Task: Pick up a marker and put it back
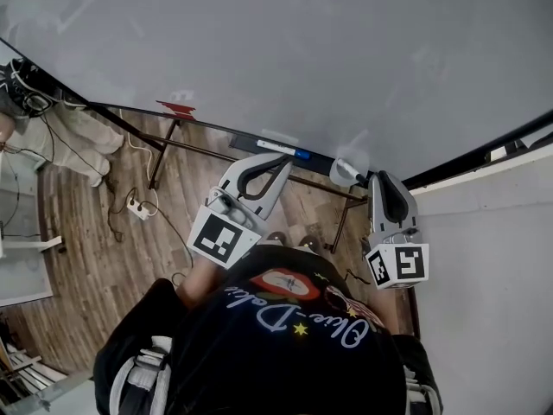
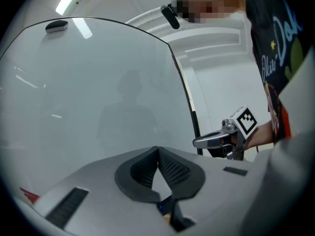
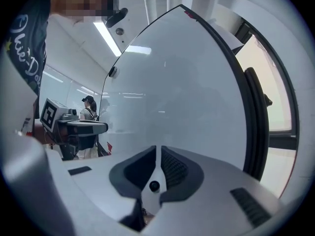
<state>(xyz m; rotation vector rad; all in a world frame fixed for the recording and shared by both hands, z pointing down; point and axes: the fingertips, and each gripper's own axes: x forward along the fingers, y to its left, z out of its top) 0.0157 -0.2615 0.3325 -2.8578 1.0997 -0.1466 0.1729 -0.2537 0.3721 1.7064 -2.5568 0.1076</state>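
A marker [image 3: 154, 185] is being gripped end-on by the nearly closed right gripper [image 3: 158, 149], just beside the tray's [image 1: 246, 141] right end; the left gripper [image 2: 157, 149] is being held shut, empty.

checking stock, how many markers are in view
2. One marker lies on the whiteboard tray; the other marker is clamped in the right claw. More could be hidden.

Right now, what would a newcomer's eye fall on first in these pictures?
The whiteboard fills the top of the head view. Under it, the right hand-held gripper is shut on a white marker, seen end-on between its jaws. The left hand-held gripper is shut and empty, by a blue-capped marker on the tray.
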